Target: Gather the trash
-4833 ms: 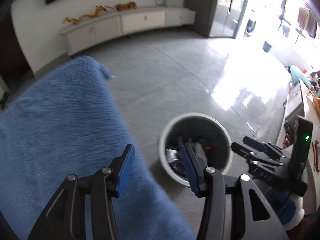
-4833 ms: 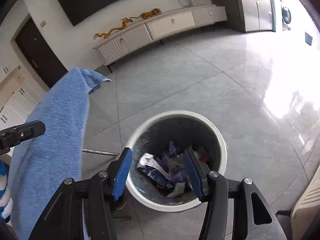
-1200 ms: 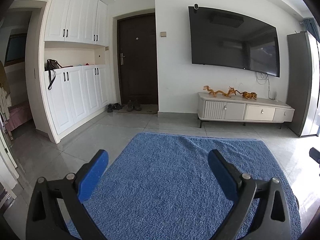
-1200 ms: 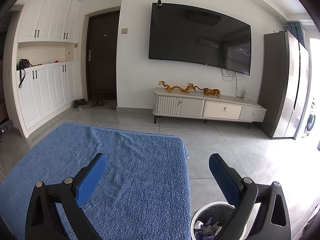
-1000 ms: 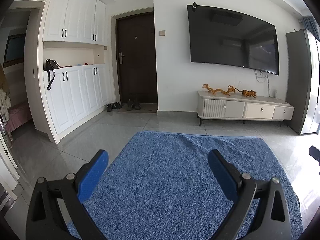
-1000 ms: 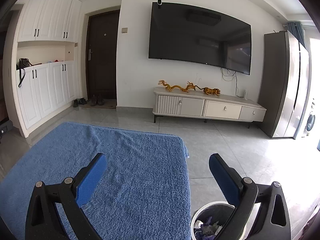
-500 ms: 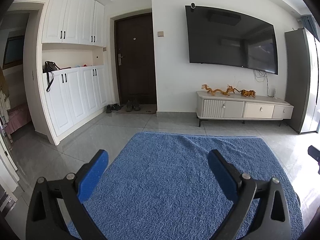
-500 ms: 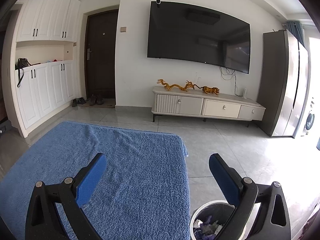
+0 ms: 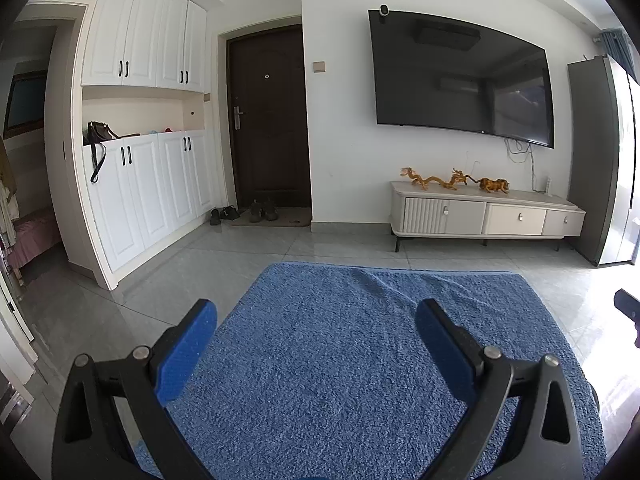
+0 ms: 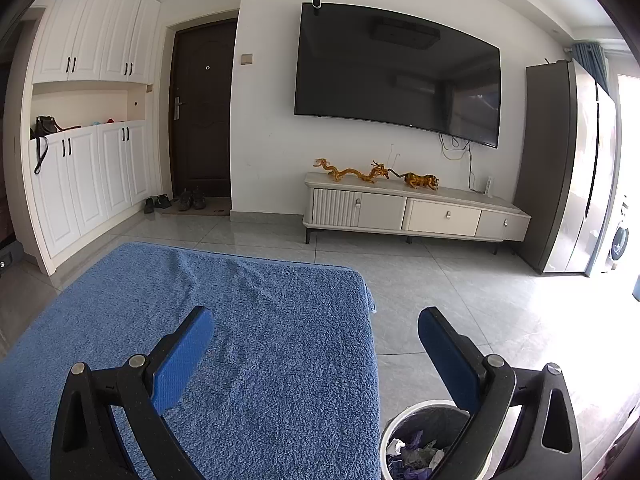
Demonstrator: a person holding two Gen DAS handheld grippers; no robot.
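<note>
A blue towel-covered surface (image 9: 344,360) fills the lower middle of the left wrist view, with no trash showing on it. It also shows in the right wrist view (image 10: 260,340). My left gripper (image 9: 316,340) is wide open and empty above it. My right gripper (image 10: 316,344) is wide open and empty over the towel's right edge. A white round trash bin (image 10: 400,428) holding crumpled wrappers (image 10: 412,456) stands on the floor at the lower right, partly hidden behind my right finger.
A grey tiled floor (image 10: 460,300) surrounds the towel. A TV cabinet (image 10: 416,212) stands against the far wall under a wall TV (image 10: 396,76). White cupboards (image 9: 144,192) and a dark door (image 9: 268,120) are at the left. A tall grey cabinet (image 10: 560,168) stands at the right.
About five seconds ago both grippers pointed down at the bin with narrower jaws; now they are level, facing the wall, wide open. Over the last second almost nothing moved.
</note>
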